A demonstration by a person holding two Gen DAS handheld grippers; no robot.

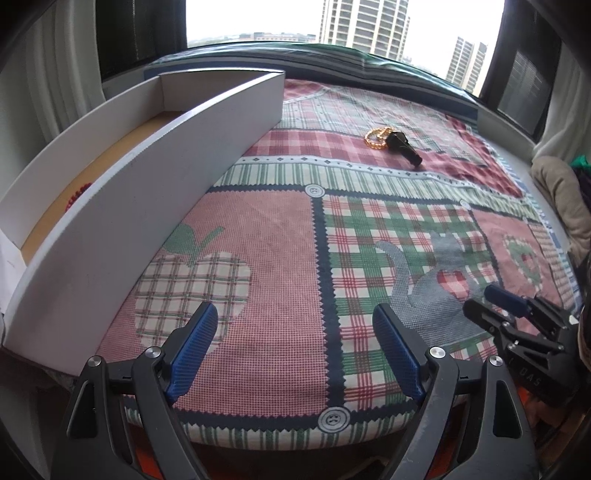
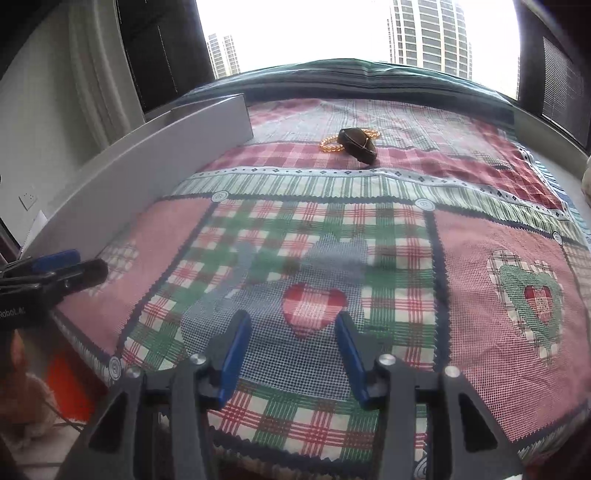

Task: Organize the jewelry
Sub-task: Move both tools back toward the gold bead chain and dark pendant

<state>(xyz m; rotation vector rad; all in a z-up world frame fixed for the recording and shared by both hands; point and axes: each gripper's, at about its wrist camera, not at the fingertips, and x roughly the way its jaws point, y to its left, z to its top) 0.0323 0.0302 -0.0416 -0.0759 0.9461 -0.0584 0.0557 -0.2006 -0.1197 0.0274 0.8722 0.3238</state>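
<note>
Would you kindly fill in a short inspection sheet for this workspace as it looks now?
Surface: patchwork cloth covering the table.
Job's things: amber bead bracelet touching a dark hair clip at the far side; white box at left, something red inside, partly hidden.
Clutter: nothing seen.
Grippers: left tool open wide, empty; right tool open, empty; both above the near edge.
Cables: thin cable on the floor, lower left.
Surroundings: window with tower blocks, curtains, wall socket.

Each black-framed gripper has ribbed blue pads, silver screws and white lettering.
</note>
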